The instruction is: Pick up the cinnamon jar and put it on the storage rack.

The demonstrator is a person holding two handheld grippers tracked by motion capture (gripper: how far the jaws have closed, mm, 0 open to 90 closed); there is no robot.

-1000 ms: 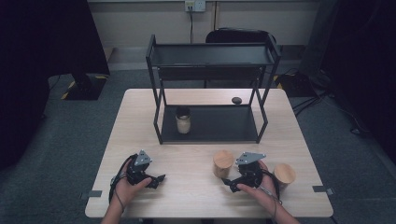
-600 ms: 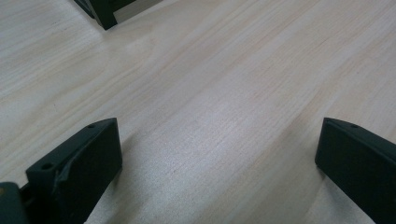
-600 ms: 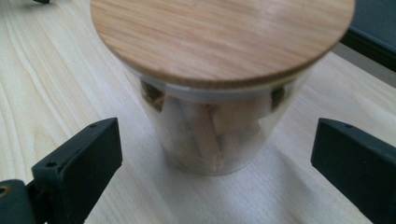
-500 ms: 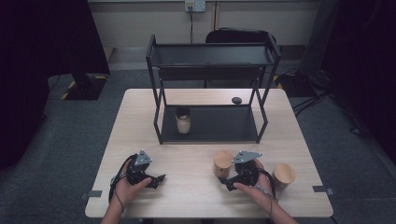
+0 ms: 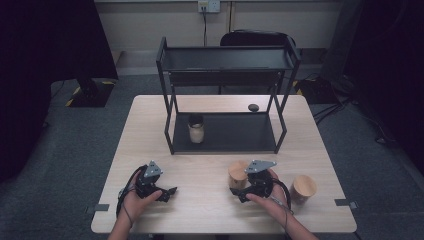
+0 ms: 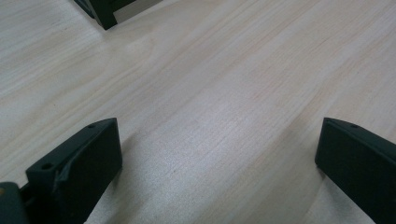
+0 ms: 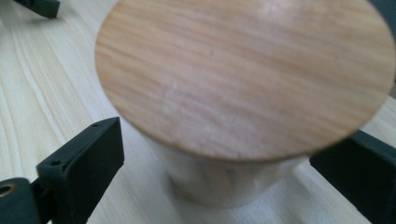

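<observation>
A pale jar with a round wooden lid (image 5: 237, 171) (image 7: 243, 74) stands on the table's front right. My right gripper (image 5: 241, 189) (image 7: 217, 149) reaches around it from the right. Its jaws have just been closing with the jar between them. A gap still shows between the left jaw and the jar's wall, so the gripper is open. A second wooden-lidded jar (image 5: 303, 186) stands to the right of that hand. My left gripper (image 5: 168, 192) (image 6: 217, 140) rests at the front left, open, with bare tabletop between its jaws.
A black two-tier rack (image 5: 227, 55) stands at the back of the wooden table (image 5: 200, 210). A cream jar with a dark top (image 5: 196, 131) sits on its lower tier. A small dark object (image 5: 253, 107) lies on the table behind the rack's right side.
My right gripper has shifted a little left, closer around the near wooden-lidded jar. The left gripper has stayed where it was.
</observation>
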